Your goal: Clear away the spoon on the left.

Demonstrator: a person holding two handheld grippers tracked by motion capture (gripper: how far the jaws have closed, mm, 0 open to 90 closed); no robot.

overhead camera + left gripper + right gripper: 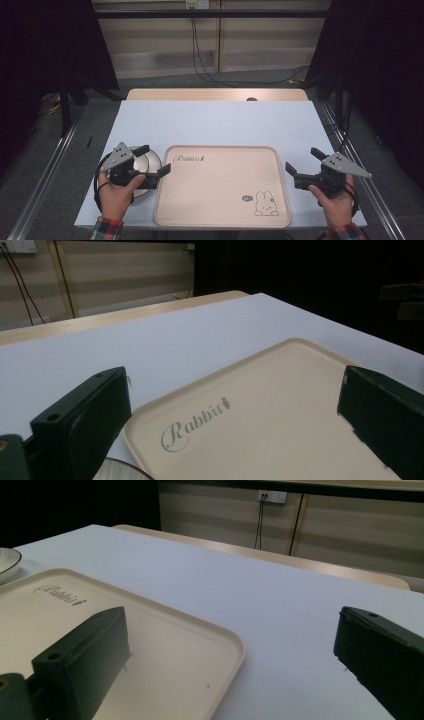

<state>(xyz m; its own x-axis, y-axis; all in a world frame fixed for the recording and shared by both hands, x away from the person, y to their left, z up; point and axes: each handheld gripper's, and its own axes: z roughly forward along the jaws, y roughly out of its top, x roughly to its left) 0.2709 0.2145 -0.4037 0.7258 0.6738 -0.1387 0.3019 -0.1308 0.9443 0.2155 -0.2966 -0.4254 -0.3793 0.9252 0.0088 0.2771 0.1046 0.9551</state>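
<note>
the table (pixel 215 120) is sitting under a pale sheet that's covering nearly all of it, with a strip of bare wood showing along the far edge. lying on the near half, pretty much centred, is a big cream tray (pixel 222 200) with "rabbit" written in the top left corner and a little bunny drawing in the bottom right. next down in size is the bowl (pixel 150 162), white with a dark rim, sitting on the sheet just beside the tray's left edge; from the right gripper view it's peeking in past the tray's far corner (pixel 9 562). the left gripper (pixel 152 160) is hovering right over that bowl, held in a hand with a plaid cuff, jaws spread wide with nothing between them, one jaw reaching over the tray's left rim. the right gripper (pixel 304 161) is hanging off the tray's right side, near its edge but not touching it, jaws also gaping wide and not holding anything, pointing in toward the tray.
</note>
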